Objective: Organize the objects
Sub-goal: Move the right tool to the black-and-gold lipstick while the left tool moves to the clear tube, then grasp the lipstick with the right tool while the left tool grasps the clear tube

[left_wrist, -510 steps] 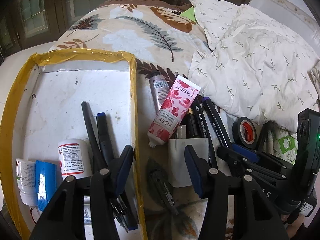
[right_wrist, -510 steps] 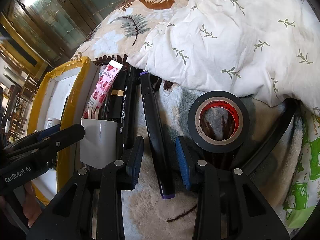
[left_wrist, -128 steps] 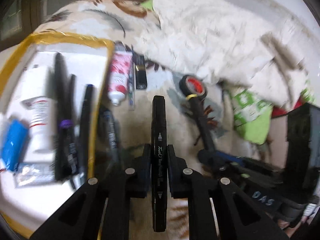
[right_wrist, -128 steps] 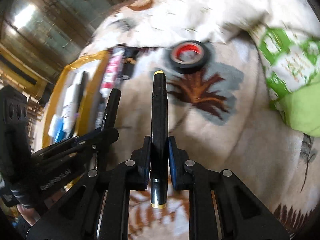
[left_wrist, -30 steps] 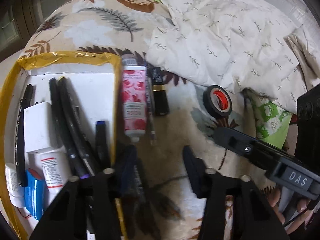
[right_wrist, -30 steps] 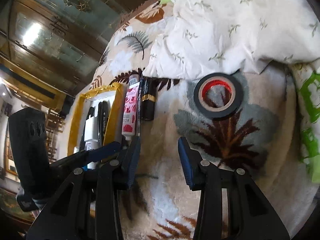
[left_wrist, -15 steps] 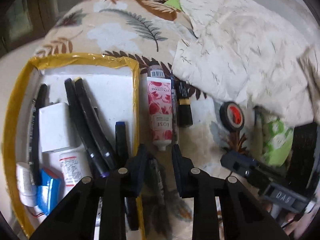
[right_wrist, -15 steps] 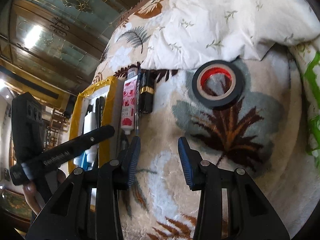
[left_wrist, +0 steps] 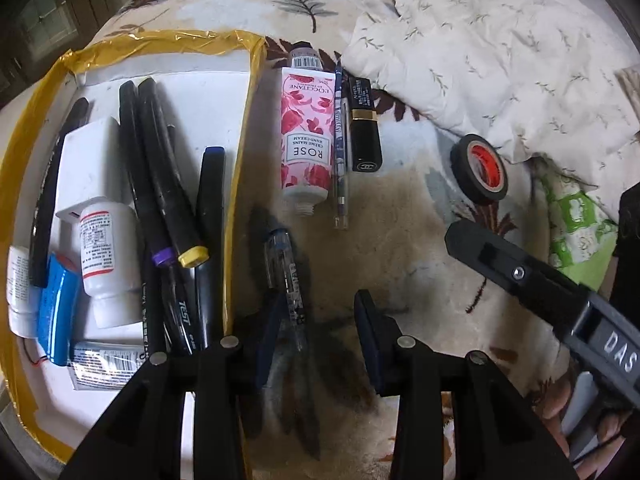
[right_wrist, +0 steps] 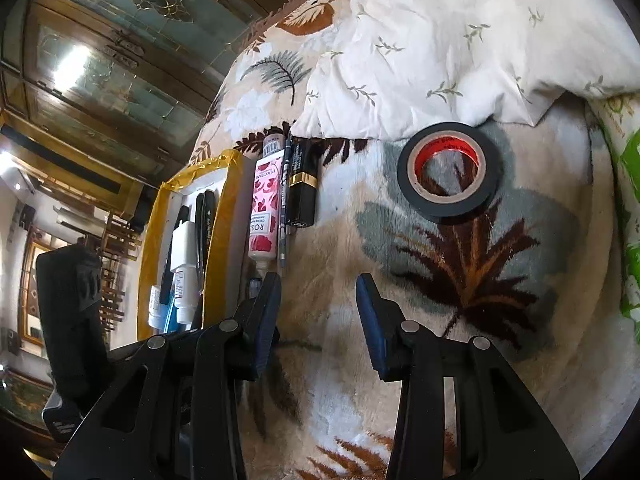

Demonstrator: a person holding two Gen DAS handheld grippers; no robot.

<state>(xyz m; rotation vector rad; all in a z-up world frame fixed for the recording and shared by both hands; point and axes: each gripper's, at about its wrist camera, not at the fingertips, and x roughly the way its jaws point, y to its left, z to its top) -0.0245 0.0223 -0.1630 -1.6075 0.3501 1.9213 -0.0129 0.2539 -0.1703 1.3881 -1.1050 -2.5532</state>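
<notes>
Blue-padded jaws of the left gripper (left_wrist: 316, 312) are opening, with a clear ballpoint pen (left_wrist: 286, 280) lying between them on the plush blanket (left_wrist: 408, 216) — just beside the yellow-taped tray (left_wrist: 236, 184). The right gripper (right_wrist: 318, 304) is held spread and empty — black tape roll (right_wrist: 450, 174) well beyond its fingertips.

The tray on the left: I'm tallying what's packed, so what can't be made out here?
- Tray, left wrist view: near corner hidden by the left gripper, whose jaws are opening.
- White bottle: label print too small.
- Clear pen: blurred lettering.
- Right wrist view: tray wall hides most contents.
</notes>
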